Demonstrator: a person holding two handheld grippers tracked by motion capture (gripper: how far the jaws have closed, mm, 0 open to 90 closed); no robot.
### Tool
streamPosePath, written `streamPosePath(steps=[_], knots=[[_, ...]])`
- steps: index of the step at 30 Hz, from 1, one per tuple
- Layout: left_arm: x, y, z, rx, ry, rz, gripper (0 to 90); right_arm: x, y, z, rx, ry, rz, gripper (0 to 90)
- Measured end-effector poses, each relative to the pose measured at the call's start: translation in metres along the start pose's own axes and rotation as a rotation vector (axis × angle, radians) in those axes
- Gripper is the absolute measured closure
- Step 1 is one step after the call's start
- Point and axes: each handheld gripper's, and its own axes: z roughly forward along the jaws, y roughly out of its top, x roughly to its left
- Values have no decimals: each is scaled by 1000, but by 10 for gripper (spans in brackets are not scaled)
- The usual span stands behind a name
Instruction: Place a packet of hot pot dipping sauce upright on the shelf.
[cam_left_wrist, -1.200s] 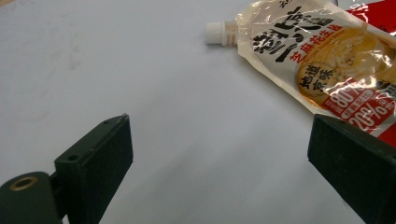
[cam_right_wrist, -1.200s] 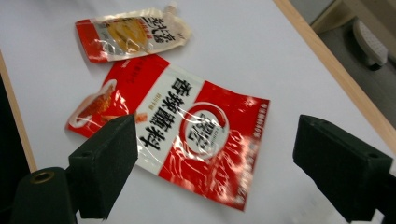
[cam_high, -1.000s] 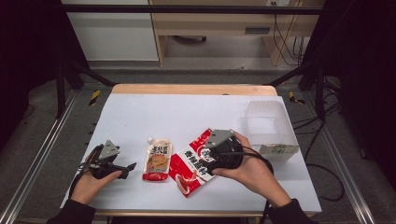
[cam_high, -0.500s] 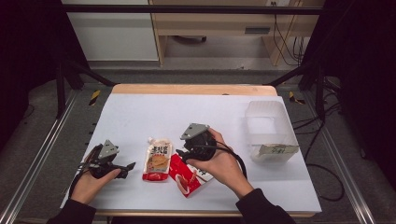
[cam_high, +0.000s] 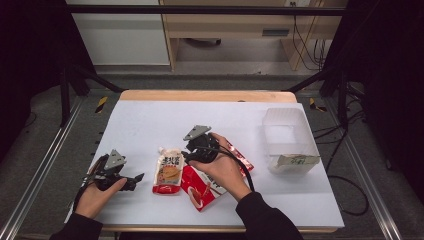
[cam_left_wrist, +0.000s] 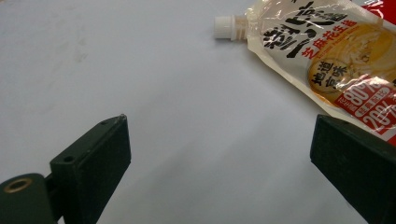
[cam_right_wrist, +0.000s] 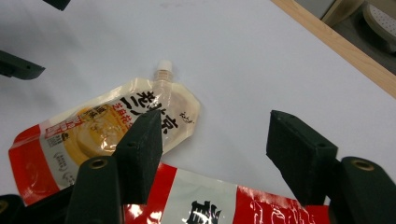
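Two packets lie near the surface's (cam_high: 150, 120) front edge: a red bag (cam_high: 210, 186) under the right gripper (cam_high: 192, 152), whose jaws, just closing, remain apart and empty, and a spouted pouch (cam_high: 169, 171) just beside it. Left gripper (cam_high: 135, 179) rests agape by the front-left corner. Farther right stands a clear box (cam_high: 287, 137).

Cream spouted pouch (cam_high: 169, 171) lies flat, apparently just beside the red packet (cam_high: 205, 186).

white table (cam_high: 150, 120) (wooden far edge), grey floor (cam_high: 45, 145), cabinet (cam_high: 120, 35) behind.
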Motion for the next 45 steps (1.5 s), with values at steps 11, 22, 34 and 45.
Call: streamPosePath(steps=[11,22,34,45], knots=[[-1,1,0,0,-3,5,48,-2,2,22,-1,15,30,422],[-1,2,-1,-6,-2,7,48,-5,3,44,44,63,88,531],[-1,3,0,-8,-6,11,48,-10,-1,62,70,112,155,598],[-1,3,-1,-9,-6,15,48,-9,-4,80,101,132,184,595]])
